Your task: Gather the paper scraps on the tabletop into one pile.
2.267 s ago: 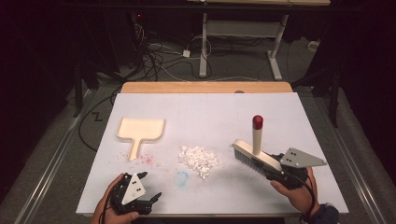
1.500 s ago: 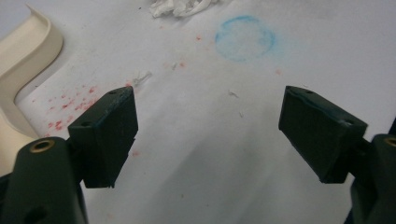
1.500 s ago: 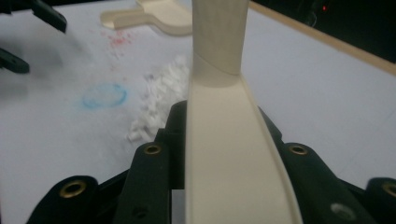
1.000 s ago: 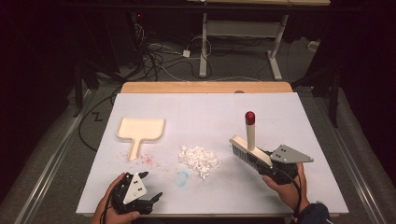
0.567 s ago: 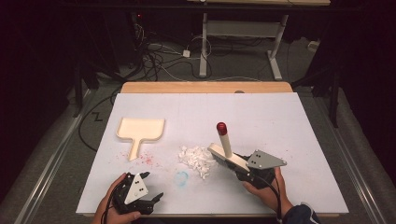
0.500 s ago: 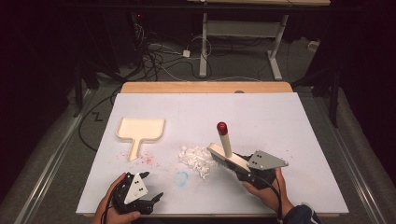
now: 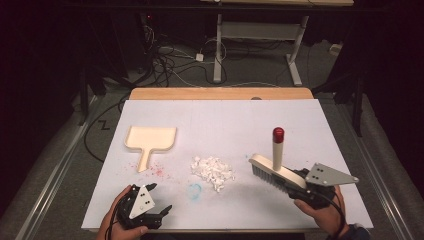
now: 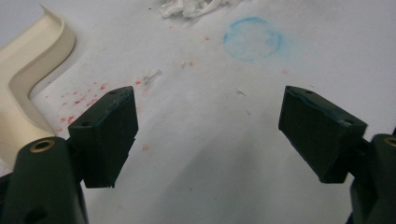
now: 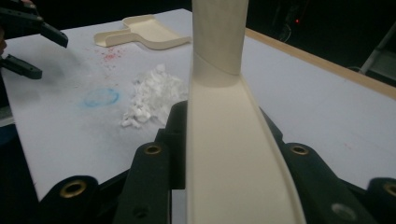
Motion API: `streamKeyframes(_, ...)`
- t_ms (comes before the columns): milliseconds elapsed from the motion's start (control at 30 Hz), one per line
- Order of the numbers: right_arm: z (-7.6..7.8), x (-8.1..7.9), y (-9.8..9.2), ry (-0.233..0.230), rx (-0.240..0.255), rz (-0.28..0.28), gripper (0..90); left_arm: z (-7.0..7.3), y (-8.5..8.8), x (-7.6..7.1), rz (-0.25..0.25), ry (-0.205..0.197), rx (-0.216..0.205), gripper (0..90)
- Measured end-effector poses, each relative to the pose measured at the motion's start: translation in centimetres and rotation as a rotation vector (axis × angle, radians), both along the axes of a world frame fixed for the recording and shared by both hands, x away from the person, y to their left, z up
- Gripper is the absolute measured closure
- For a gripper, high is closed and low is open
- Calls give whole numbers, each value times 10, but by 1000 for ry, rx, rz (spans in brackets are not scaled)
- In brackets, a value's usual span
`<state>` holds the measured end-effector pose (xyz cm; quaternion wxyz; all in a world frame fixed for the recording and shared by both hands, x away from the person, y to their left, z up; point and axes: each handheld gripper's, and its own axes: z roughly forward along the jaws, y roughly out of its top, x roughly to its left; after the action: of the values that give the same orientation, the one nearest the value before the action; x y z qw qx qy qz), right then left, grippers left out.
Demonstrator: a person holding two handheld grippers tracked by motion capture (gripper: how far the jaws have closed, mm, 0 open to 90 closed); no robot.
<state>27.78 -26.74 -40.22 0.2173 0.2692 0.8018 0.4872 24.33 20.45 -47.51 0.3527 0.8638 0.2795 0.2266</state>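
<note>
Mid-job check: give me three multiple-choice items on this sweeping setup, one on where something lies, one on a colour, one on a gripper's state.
1. Where is the pile of white scraps?
A. between dustpan and brush
B. inside the dustpan
C. on the floor

2. What colour is the tip of the brush handle?
A. blue
B. red
C. green

3. How are the left hand-held gripper jaws?
A. shut on the dustpan
B. shut on scraps
C. open, holding nothing

Answers:
1 A, it lies on the table between the dustpan and the brush.
2 B, the cap is red.
3 C, the left gripper view has bare table between spread jaws.
</note>
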Motion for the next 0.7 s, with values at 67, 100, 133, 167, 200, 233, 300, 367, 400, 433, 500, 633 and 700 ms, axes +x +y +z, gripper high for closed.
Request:
streamKeyframes(67,1,-6,-11,25,9,3,678,1,2,0,7,-5,-3,187)
streamKeyframes(100,0,-8,-15,43,13,6,678,1,2,0,12,-8,-3,187)
streamKeyframes(133,-1,-11,-19,57,19,13,677,2,3,1,16,-10,-2,187)
streamKeyframes(167,-2,-14,-23,69,28,21,677,2,4,1,22,-2,-5,187)
streamKeyframes(200,-3,-17,-27,88,41,30,676,2,4,1,28,-2,-9,187)
streamKeyframes(233,-5,-19,-30,112,56,45,676,3,4,1,33,-4,-11,187)
streamKeyframes(300,-6,-21,-35,156,68,70,676,3,5,1,35,-5,-13,187)
streamKeyframes(367,-8,-19,-39,210,68,85,674,3,5,2,37,-5,-13,187)
streamKeyframes(400,-10,-17,-40,229,61,84,674,4,5,2,36,-5,-14,187)
streamKeyframes(433,-11,-14,-41,246,48,73,674,3,5,2,34,-5,-15,187)
streamKeyframes(500,-15,-5,-40,301,16,67,671,3,4,2,33,-6,-9,187)
streamKeyframes(633,-19,17,-39,375,-13,17,659,2,2,3,25,1,-10,187)
streamKeyframes(700,-19,26,-39,386,-36,-17,646,1,2,4,16,-1,-8,187)
